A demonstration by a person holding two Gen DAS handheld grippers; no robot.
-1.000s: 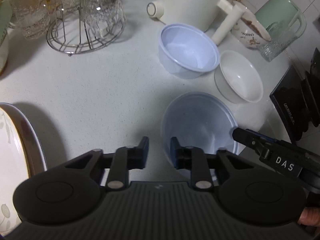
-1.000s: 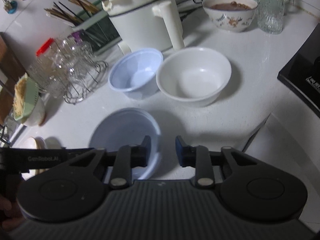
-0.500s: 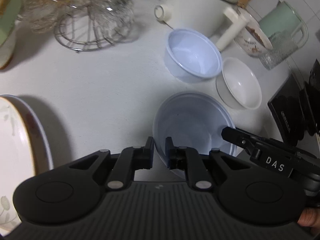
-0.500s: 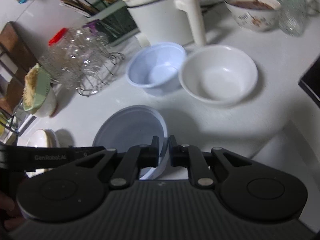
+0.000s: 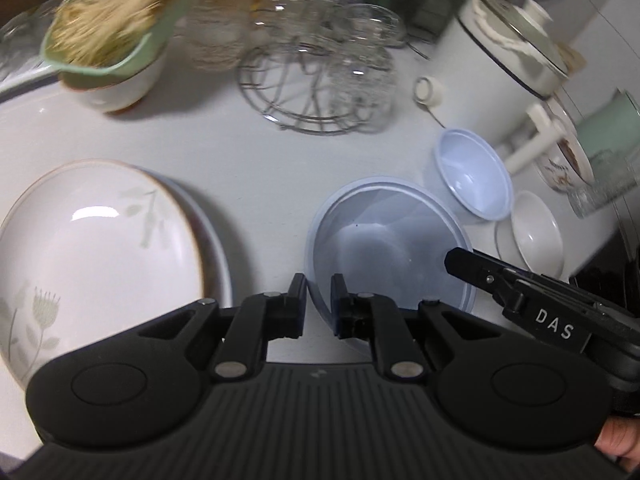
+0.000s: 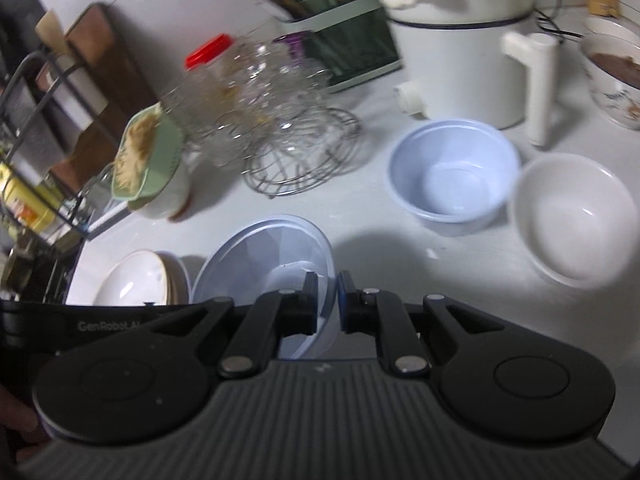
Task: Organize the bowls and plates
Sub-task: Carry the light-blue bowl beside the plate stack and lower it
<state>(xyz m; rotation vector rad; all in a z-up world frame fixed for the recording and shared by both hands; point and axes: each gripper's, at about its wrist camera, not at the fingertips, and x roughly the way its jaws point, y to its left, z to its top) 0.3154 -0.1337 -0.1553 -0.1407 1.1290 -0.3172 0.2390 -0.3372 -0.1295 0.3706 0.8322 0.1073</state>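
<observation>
Both claws pinch the rim of one wide blue bowl (image 5: pixel 384 240). Left claw (image 5: pixel 318 300) clamps the near-left rim, its jaws nearly closed on the thin wall. Right claw (image 6: pixel 327 300) grips the opposite rim the same way; it carries "DAS", and the left carries "GenRobot.AI". Beside the bowl sit stacked plates (image 5: pixel 92 248), a small blue bowl (image 6: pixel 452 172) and a white bowl (image 6: pixel 576 216) on the white counter (image 5: pixel 240 160).
</observation>
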